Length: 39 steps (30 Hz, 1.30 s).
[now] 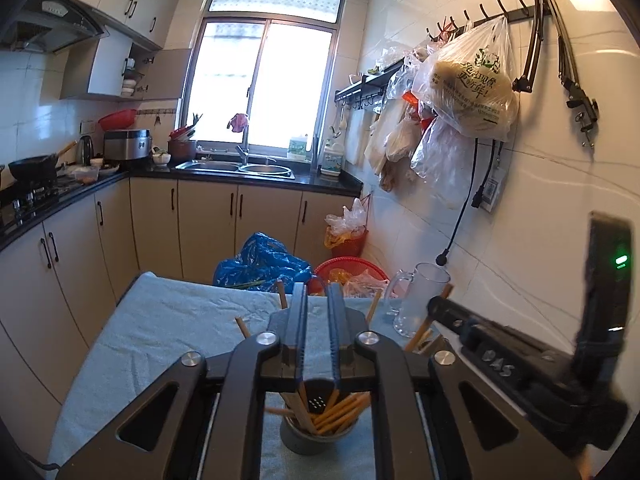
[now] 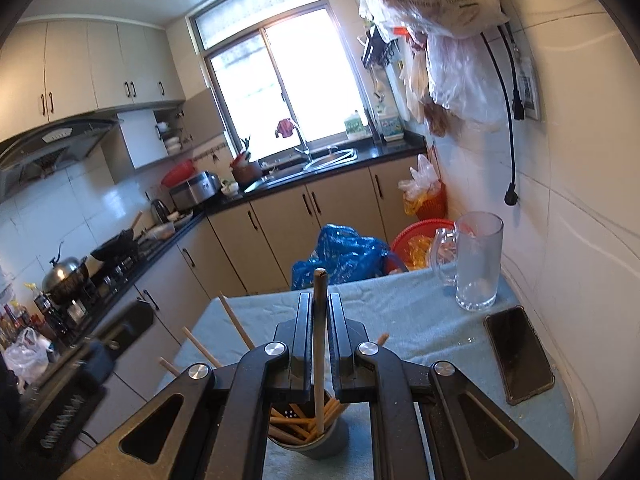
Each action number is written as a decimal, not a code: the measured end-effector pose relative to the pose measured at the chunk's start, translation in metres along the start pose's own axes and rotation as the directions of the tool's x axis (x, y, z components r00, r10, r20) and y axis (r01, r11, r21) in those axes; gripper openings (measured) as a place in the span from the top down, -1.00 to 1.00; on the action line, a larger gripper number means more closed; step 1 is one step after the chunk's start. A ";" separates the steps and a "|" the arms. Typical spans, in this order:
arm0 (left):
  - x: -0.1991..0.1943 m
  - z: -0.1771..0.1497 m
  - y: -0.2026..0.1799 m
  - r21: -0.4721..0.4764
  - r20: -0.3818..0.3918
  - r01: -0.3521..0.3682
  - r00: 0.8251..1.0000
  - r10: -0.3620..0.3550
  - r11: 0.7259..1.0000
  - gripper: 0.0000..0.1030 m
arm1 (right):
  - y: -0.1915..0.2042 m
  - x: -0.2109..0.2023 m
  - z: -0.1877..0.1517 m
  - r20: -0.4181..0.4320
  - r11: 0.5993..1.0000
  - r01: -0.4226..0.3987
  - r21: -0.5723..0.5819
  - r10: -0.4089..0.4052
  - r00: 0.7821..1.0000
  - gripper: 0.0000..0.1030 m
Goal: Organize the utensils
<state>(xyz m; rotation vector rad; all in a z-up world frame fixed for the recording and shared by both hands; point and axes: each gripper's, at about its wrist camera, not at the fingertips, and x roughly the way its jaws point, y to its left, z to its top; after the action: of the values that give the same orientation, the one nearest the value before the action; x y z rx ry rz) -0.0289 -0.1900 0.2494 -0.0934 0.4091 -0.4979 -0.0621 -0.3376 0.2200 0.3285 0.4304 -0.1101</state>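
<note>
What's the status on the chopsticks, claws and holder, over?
Right claw shut on one chopstick, its tip in the holder. Left claw slightly open, empty, above the holder. Mug and phone off to the side, nothing blocking.

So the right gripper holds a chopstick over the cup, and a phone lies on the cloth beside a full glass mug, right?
Not quite: the glass mug is empty, as the right wrist view shows. The rest holds: the right gripper is shut on a chopstick over the cup, and the phone lies on the cloth beside the mug.
</note>
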 end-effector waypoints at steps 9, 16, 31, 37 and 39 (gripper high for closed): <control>-0.058 0.002 0.004 -0.007 0.070 0.028 0.997 -0.027 1.000 0.14 | -0.005 -0.001 -0.001 -0.011 1.000 -0.003 0.027 0.003 1.000 0.29; -0.108 0.003 0.014 0.005 0.126 -0.007 0.992 0.006 1.000 -0.06 | 0.000 -0.027 0.007 0.031 1.000 0.000 0.022 0.000 1.000 0.15; -0.168 -0.036 0.032 0.075 0.088 -0.162 0.984 0.155 0.984 -0.43 | 0.013 -0.109 -0.026 0.087 0.995 0.084 -0.061 -0.078 0.993 -0.23; -0.175 -0.064 0.040 0.063 0.029 -0.215 0.977 0.214 0.975 -0.54 | 0.011 -0.135 -0.068 0.071 0.992 0.109 -0.057 -0.105 0.992 -0.32; -0.178 -0.075 0.046 0.025 0.007 -0.237 0.971 0.237 0.971 -0.55 | 0.013 -0.141 -0.085 0.058 0.992 0.116 -0.054 -0.113 0.992 -0.32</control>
<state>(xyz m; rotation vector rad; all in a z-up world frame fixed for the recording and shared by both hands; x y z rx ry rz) -0.1809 -0.0633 0.2363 -0.0198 0.4043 -0.2667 -0.2204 -0.2923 0.2111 0.2434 0.3973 -0.2178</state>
